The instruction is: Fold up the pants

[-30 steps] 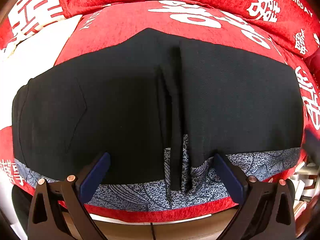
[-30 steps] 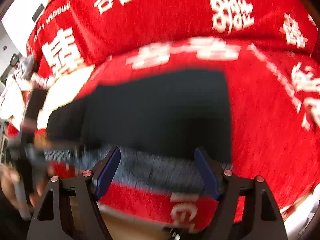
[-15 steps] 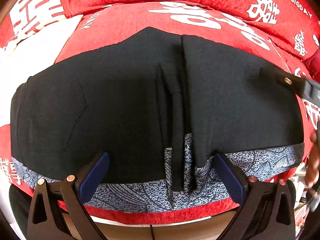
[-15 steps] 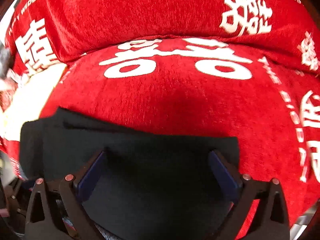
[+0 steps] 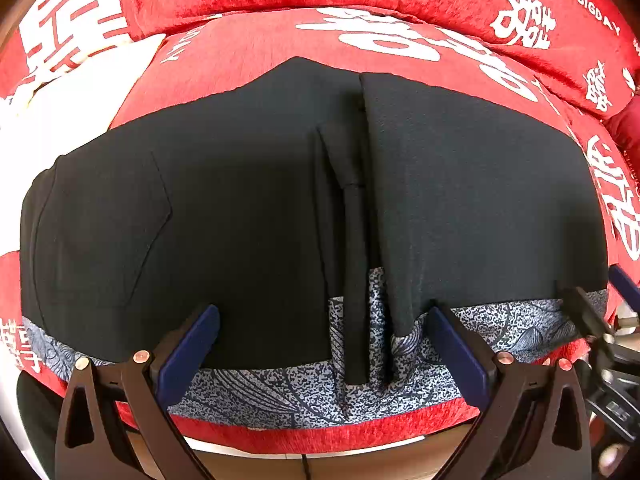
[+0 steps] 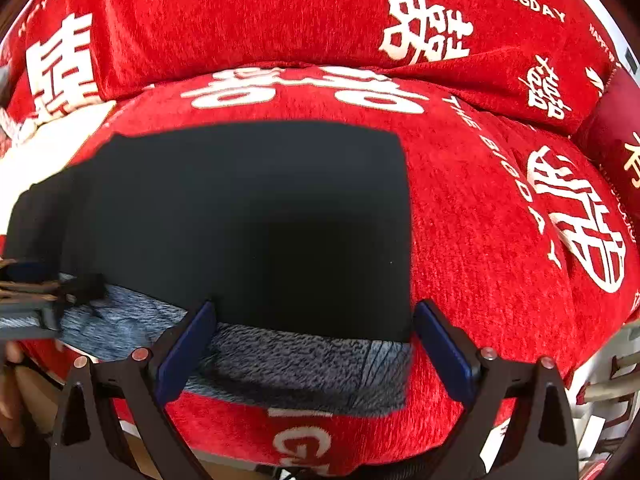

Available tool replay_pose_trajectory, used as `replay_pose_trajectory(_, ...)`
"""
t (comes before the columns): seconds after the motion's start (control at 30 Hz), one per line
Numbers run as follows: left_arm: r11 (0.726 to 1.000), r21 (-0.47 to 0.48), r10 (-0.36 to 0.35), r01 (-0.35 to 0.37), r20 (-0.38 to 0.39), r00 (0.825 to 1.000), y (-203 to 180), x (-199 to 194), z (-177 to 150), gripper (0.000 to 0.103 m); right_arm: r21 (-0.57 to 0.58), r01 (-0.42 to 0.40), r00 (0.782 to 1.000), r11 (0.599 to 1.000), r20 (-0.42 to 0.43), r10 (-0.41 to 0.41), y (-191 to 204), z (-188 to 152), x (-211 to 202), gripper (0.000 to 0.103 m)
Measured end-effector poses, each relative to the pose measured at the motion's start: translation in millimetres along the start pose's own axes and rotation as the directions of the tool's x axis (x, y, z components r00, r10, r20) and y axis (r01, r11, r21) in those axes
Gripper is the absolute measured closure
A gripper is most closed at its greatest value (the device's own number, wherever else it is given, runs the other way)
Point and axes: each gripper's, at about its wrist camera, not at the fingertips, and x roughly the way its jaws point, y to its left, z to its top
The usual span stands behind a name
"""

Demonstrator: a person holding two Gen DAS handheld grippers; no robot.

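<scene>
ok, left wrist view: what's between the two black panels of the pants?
Narrow upright black pleats of the black fabric pants, with grey patterned cloth showing beneath at the near edge. Left wrist view only.

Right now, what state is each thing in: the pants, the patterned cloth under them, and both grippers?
black pants: lying flat on the cushion, pleats bunched at the middle.
grey patterned cloth: spread under the pants, near edge showing.
left gripper: open, holding nothing.
right gripper: open, holding nothing.

Black pants (image 5: 248, 216) lie flat on the red, white-lettered sofa cushion (image 5: 256, 60).
</scene>
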Motion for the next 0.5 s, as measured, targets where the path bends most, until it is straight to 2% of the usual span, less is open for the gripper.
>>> replay_pose_trajectory(0.07,1.0,0.002,0.0,0.0,0.006,1.0,0.2,-0.3,-0.6,0.0,-0.024,0.015,0.998,1.0,0.064,-0.014,7.4,-0.9,-10.2,0.004)
replay_pose_trajectory(0.13,1.0,0.004,-0.001,0.001,0.009,1.0,0.7,-0.5,-1.0,0.0,-0.05,0.004,1.0,0.999,0.025,-0.003,14.2,-2.3,0.1,0.004)
replay_pose_trajectory(0.2,1.0,0.005,-0.003,0.003,0.009,1.0,0.9,-1.1,-1.2,0.0,-0.085,0.043,0.999,0.995,-0.023,-0.045,19.9,-6.5,13.5,0.004)
replay_pose_trajectory(0.3,1.0,0.008,-0.017,0.017,0.016,1.0,3.0,-2.3,-2.3,0.0,-0.065,0.032,0.999,0.997,-0.014,-0.033,18.7,-2.2,6.1,0.003)
replay_pose_trajectory(0.37,1.0,0.014,-0.023,0.022,0.023,0.999,3.6,-2.4,-2.9,0.0,-0.034,0.009,1.0,0.999,0.023,-0.008,16.4,7.1,-3.5,0.003)
replay_pose_trajectory(0.5,0.999,0.022,-0.024,0.024,0.034,0.999,3.5,-2.8,-4.3,0.0,-0.036,0.036,0.998,0.999,0.045,-0.034,25.5,22.5,-0.6,0.003)
